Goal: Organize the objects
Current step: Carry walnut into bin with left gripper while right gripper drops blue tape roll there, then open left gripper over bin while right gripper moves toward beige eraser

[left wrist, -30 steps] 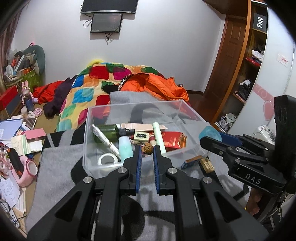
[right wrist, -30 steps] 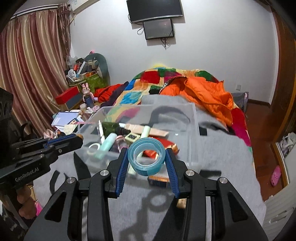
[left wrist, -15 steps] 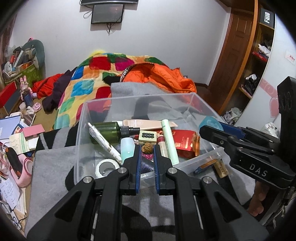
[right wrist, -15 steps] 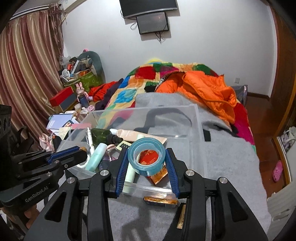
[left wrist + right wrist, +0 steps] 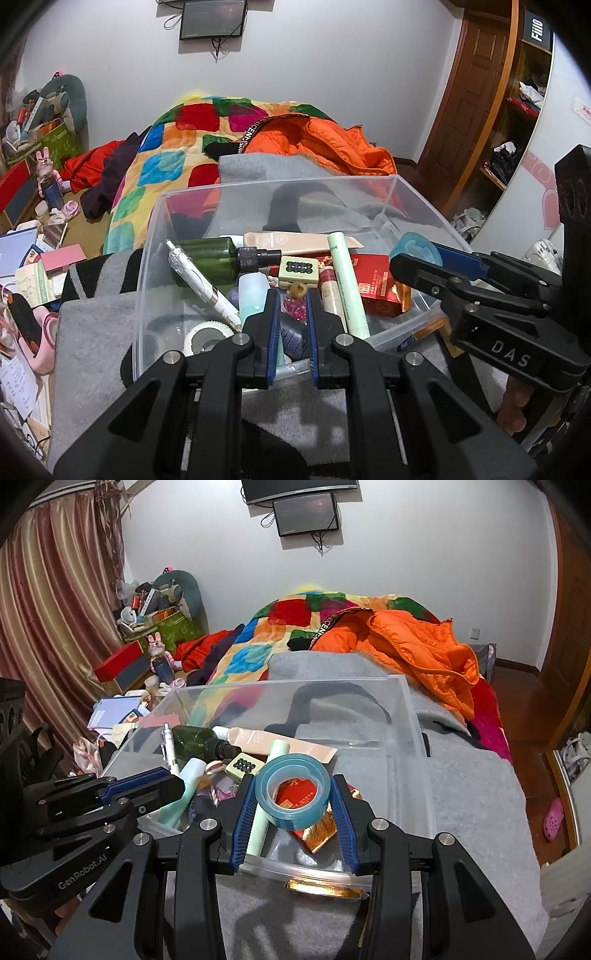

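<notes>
The right gripper point(image 5: 293, 805) pinches the blue tape roll point(image 5: 292, 796) in its fingers, hole facing up, directly above the clear bin point(image 5: 413, 716), while the left gripper point(image 5: 291, 325) hovers alongside, fingers pressed together, empty.

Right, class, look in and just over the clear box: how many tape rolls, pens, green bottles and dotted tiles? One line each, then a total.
Tape rolls: 2, blue tape and white tape
Pen: 1
Green bottle: 1
Tile: 1
Total: 5
</notes>
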Action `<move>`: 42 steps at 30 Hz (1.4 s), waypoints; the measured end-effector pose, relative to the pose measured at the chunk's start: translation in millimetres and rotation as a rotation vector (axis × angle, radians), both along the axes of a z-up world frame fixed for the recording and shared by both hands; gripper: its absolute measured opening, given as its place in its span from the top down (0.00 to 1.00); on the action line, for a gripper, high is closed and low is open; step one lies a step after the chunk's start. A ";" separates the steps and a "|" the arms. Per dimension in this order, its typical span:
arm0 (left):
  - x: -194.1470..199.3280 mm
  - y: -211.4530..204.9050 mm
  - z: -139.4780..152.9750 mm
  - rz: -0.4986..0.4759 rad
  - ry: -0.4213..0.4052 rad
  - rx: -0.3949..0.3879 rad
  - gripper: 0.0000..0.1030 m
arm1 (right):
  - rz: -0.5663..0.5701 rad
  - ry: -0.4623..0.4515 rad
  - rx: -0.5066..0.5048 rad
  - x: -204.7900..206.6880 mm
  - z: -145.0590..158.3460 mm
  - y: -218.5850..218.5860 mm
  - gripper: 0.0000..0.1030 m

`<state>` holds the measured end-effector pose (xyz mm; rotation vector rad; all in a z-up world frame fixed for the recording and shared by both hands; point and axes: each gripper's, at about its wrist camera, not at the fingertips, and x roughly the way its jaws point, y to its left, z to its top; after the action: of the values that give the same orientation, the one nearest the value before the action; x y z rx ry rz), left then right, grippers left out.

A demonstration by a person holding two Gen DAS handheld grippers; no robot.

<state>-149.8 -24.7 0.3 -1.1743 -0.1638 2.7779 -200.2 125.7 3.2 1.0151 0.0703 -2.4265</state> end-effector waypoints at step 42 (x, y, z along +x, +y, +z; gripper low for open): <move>56.2 41.2 1.8 -0.110 0.006 -0.020 0.54 | -0.110 -0.041 0.109 59.2 -35.1 77.8 0.44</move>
<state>-93.6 16.5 2.1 -1.1426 -0.0689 2.6935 -141.0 203.5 -31.9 1.1439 0.1374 -2.5236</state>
